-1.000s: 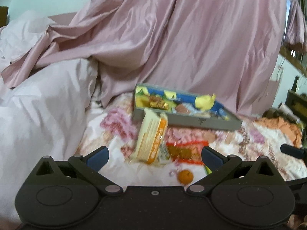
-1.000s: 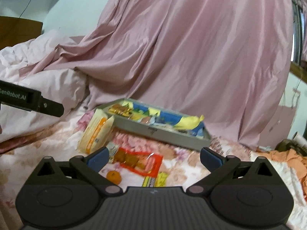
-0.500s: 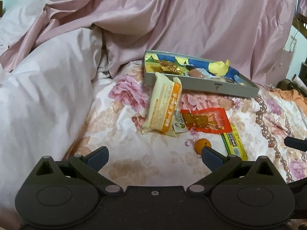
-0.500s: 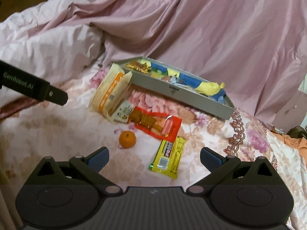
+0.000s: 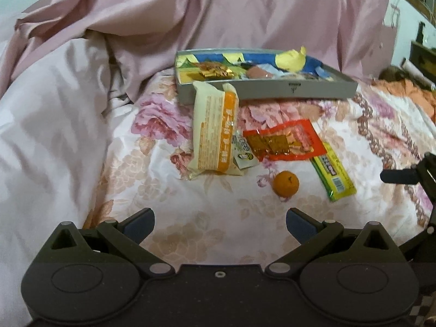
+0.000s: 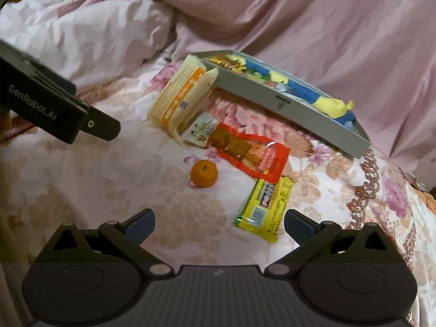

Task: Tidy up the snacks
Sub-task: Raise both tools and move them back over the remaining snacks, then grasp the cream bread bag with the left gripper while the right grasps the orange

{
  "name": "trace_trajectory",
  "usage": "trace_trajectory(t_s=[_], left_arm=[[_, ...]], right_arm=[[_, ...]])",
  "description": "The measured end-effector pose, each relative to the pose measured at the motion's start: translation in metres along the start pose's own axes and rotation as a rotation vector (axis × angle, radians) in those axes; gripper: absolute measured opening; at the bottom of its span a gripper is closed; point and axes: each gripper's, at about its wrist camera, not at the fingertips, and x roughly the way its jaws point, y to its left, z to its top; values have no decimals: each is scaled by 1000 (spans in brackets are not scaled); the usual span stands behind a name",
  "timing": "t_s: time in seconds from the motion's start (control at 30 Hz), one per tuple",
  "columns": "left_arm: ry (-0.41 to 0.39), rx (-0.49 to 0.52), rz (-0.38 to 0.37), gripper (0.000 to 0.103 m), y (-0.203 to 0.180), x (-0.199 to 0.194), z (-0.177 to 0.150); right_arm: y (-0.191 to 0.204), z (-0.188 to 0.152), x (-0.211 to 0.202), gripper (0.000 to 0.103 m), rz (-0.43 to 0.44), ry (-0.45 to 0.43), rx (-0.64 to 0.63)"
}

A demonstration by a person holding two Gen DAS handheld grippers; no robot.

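Observation:
Loose snacks lie on a floral bedspread: a cream-and-orange packet (image 5: 215,133) (image 6: 181,98) leaning on a grey tray (image 5: 272,91) (image 6: 286,103), a small white sachet (image 5: 245,155) (image 6: 203,129), a red packet (image 5: 283,141) (image 6: 250,154), a yellow-green bar (image 5: 333,173) (image 6: 265,209) and a small orange (image 5: 286,184) (image 6: 203,173). The tray holds several wrapped snacks. My left gripper (image 5: 219,222) is open, short of the orange. My right gripper (image 6: 219,222) is open, with the yellow-green bar just ahead of its right finger.
A white duvet (image 5: 46,125) is heaped on the left. Pink satin cloth (image 5: 245,13) drapes behind the tray. Orange fabric (image 5: 408,90) lies at the far right. The other gripper's body shows at the left edge (image 6: 49,103) of the right wrist view.
Both grippers have tilted downward and come closer to the bed, so the loose snacks now sit higher and larger in view. Both stay open. The snacks have not moved.

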Motion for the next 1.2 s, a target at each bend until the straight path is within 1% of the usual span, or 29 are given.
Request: trace_trajectory(t_s=[0.2, 0.4, 0.6, 0.77, 1.03, 1.2], left_arm=[[15, 34, 16, 102, 8, 17, 10], [18, 49, 31, 102, 12, 37, 22], [-22, 54, 13, 102, 8, 50, 29], [-49, 88, 24, 102, 3, 63, 36], [-49, 28, 26, 102, 11, 80, 43], [-58, 15, 28, 102, 13, 87, 47]], right_arm=[[-1, 7, 16, 103, 25, 20, -18], [-7, 15, 36, 103, 39, 28, 8], [-11, 19, 59, 103, 52, 28, 34], [-11, 22, 71, 103, 40, 1, 39], [-11, 28, 83, 103, 39, -48, 44], [-12, 29, 93, 103, 59, -29, 78]])
